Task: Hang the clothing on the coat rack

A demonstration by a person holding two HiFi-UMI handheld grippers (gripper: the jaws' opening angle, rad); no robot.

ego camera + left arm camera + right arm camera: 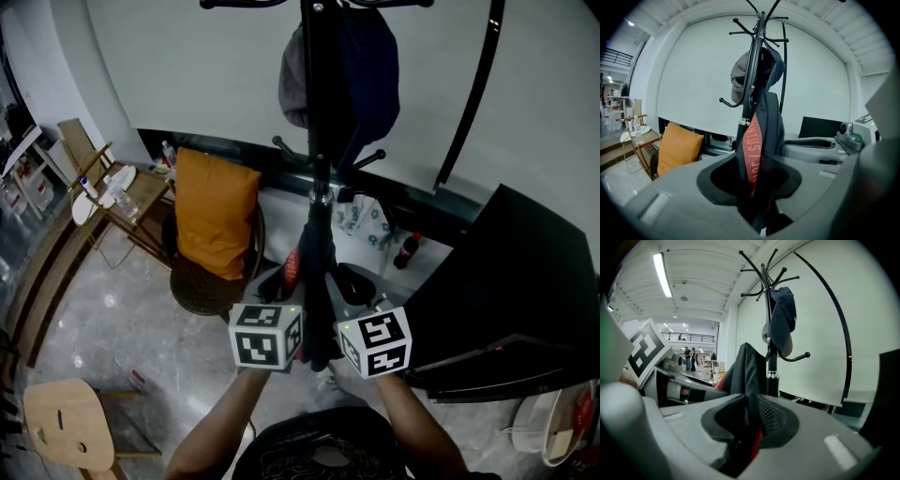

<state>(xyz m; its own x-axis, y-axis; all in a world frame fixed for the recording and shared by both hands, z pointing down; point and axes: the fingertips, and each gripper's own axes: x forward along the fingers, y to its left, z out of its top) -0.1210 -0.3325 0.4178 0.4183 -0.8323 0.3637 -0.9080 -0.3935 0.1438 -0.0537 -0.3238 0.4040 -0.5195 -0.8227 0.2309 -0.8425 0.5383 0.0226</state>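
A black coat rack [319, 141] stands straight ahead, with a grey cap [292, 84] and a navy cap [370, 66] on its upper hooks. A dark garment [319, 281] with a red patterned strip hangs along the pole, down to both grippers. The left gripper [281, 339] is at its left side. In the left gripper view the garment [752, 150] drops through the wide gap of the left gripper [752, 187], and the pads do not press it. In the right gripper view the right gripper [750, 427] is shut on a fold of the garment [745, 376].
An orange cushion [214, 220] rests on a wicker chair left of the rack. A side table [122, 192] with bottles stands further left, and a wooden stool [66, 422] at the bottom left. A black cabinet [506, 291] fills the right. A curved black pole [473, 94] rises behind.
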